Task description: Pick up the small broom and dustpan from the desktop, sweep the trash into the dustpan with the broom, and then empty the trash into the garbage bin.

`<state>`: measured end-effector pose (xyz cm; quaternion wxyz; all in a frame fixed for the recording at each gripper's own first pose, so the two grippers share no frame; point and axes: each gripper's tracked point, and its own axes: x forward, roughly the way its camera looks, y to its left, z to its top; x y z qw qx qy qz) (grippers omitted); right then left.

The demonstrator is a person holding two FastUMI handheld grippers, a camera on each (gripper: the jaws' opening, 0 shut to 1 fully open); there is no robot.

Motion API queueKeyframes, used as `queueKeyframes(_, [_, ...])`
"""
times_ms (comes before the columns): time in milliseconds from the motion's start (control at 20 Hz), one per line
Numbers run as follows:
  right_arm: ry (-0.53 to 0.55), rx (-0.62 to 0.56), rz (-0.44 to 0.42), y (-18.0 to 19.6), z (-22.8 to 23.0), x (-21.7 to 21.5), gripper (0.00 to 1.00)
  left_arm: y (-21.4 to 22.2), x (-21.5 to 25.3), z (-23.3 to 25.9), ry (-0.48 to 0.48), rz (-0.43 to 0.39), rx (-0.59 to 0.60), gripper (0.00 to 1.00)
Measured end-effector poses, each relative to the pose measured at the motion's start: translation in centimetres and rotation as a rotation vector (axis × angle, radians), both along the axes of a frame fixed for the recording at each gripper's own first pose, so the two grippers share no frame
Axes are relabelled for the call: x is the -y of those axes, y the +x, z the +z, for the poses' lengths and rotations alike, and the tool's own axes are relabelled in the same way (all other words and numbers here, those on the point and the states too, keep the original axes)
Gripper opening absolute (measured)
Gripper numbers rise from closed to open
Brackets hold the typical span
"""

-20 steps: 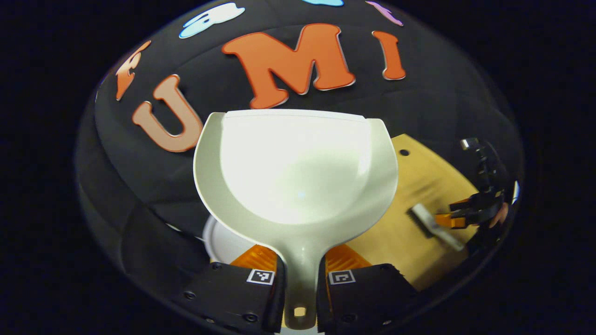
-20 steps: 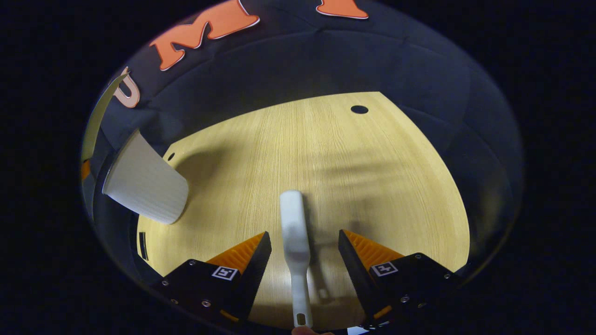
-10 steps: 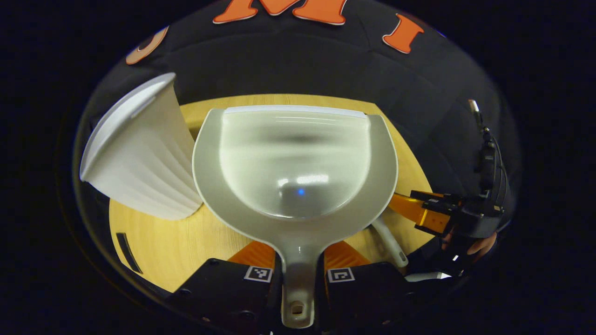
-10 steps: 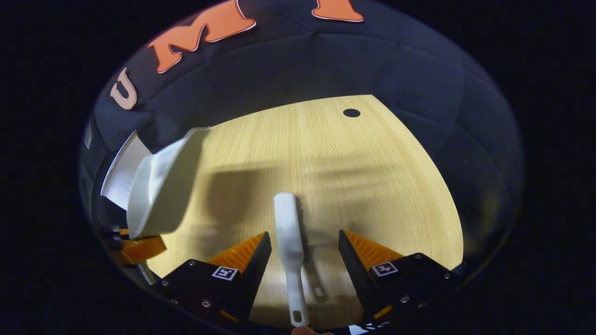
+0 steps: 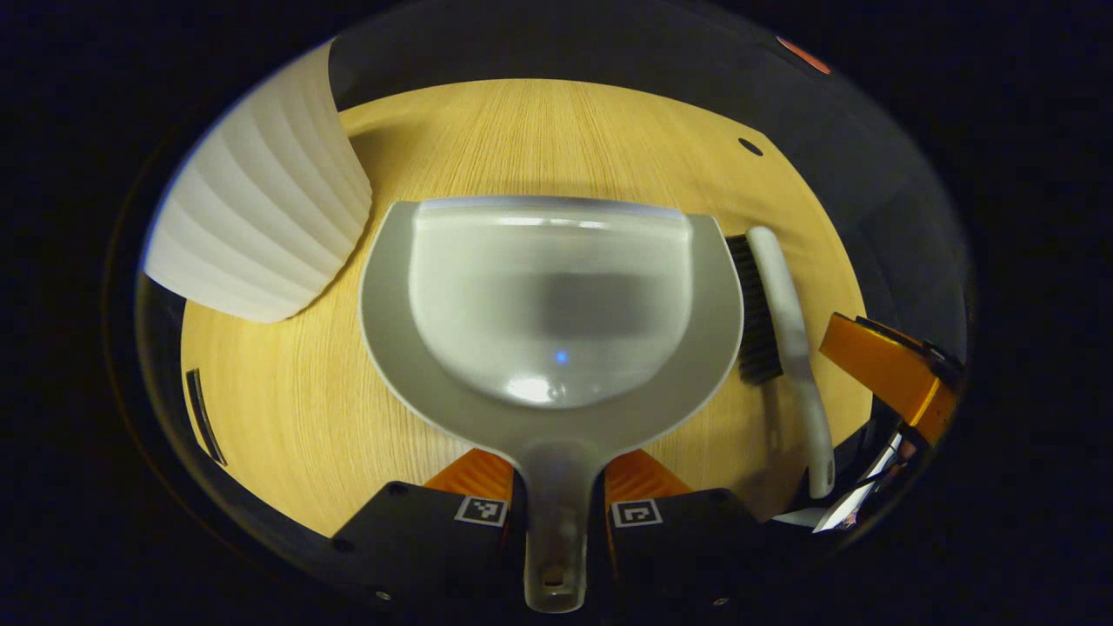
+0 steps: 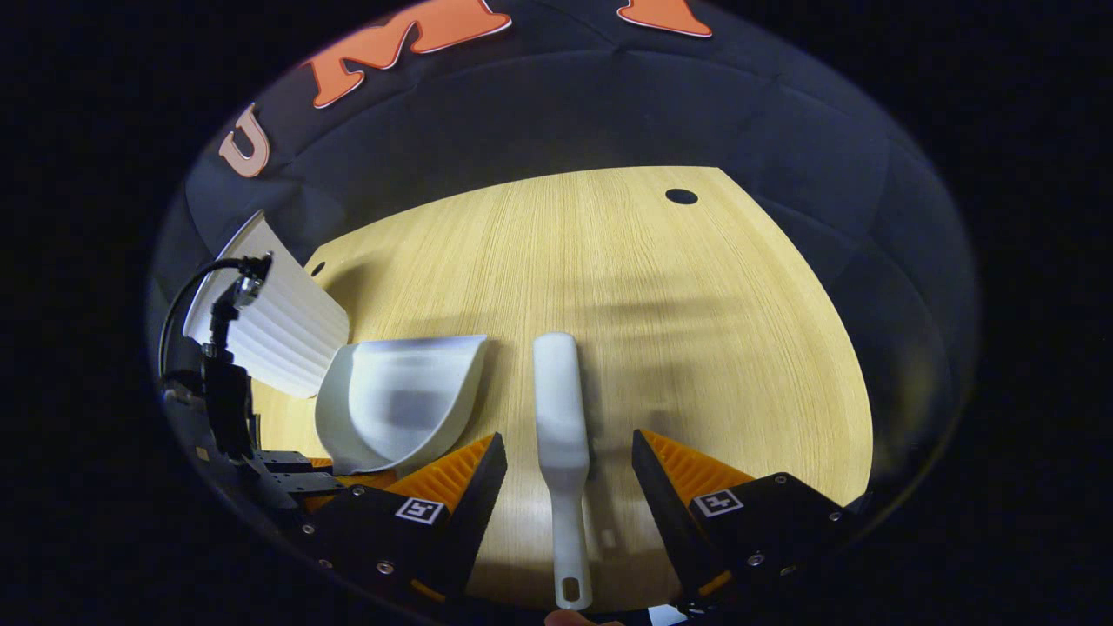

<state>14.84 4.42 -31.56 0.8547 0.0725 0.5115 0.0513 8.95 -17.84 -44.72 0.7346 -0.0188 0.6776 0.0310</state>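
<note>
1. Your left tongs (image 5: 556, 513) pinch the dustpan (image 5: 548, 304) by its handle, so its flat front lip sits down on the surface (image 5: 287, 409).
2. Your right tongs (image 6: 569, 474) are spread wide, with the broom (image 6: 561, 417) lying loose between them.
3. The bin (image 5: 261, 226) stands close at the dustpan's left; open room lies ahead.

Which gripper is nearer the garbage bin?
Left. The left gripper, shut on the dustpan handle, sits beside the garbage bin; the right gripper straddles the broom, farther away.
</note>
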Motion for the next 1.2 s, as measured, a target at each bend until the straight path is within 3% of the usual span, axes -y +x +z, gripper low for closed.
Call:
queueKeyframes(300, [-0.001, -0.014, 0.005, -0.2, -0.4, -0.3, 0.89, 0.6, 0.5, 0.2, -0.02, -0.012, -0.024, 0.33])
queueKeyframes(400, [0.008, -0.008, -0.004, -0.1, -0.2, -0.1, 0.88, 0.6, 0.6, 0.5, -0.015, -0.027, 0.0, 0.38])
queueKeyframes(500, [0.007, 0.0, -0.014, 0.1, 0.3, 0.2, 0.88, 0.7, 0.3, 0.8, -0.013, -0.044, 0.021, 0.45])
queueKeyframes(650, [0.001, 0.064, -0.034, 1.0, 2.4, 1.0, 0.89, 1.8, -0.6, 2.3, 0.027, -0.086, 0.081, 0.69])
queueKeyframes(700, [-0.005, 0.088, -0.044, 1.3, 3.3, 1.4, 0.89, 2.2, -1.0, 3.2, 0.049, -0.102, 0.107, 0.7])
queueKeyframes(750, [-0.013, 0.125, -0.05, 1.7, 4.4, 1.7, 0.9, 2.7, -1.6, 4.3, 0.085, -0.122, 0.157, 0.77])
queueKeyframes(850, [-0.042, 0.225, -0.063, 2.8, 7.5, 2.6, 0.92, 6.5, -3.1, 8.0, 0.156, -0.136, 0.385, 0.88])
queueKeyframes(900, [-0.062, 0.286, -0.063, 3.7, 9.2, 2.8, 0.94, 8.3, -3.5, 10.1, 0.179, -0.136, 0.48, 0.83])
queueKeyframes(950, [-0.085, 0.351, -0.067, 4.4, 11.0, 3.0, 0.95, 10.3, -3.8, 12.3, 0.196, -0.134, 0.573, 0.88])
queueKeyframes(1200, [-0.09, 0.686, -0.093, 7.3, 20.5, 2.7, 0.95, 20.2, -3.7, 24.9, 0.218, -0.118, 1.013, 0.88])
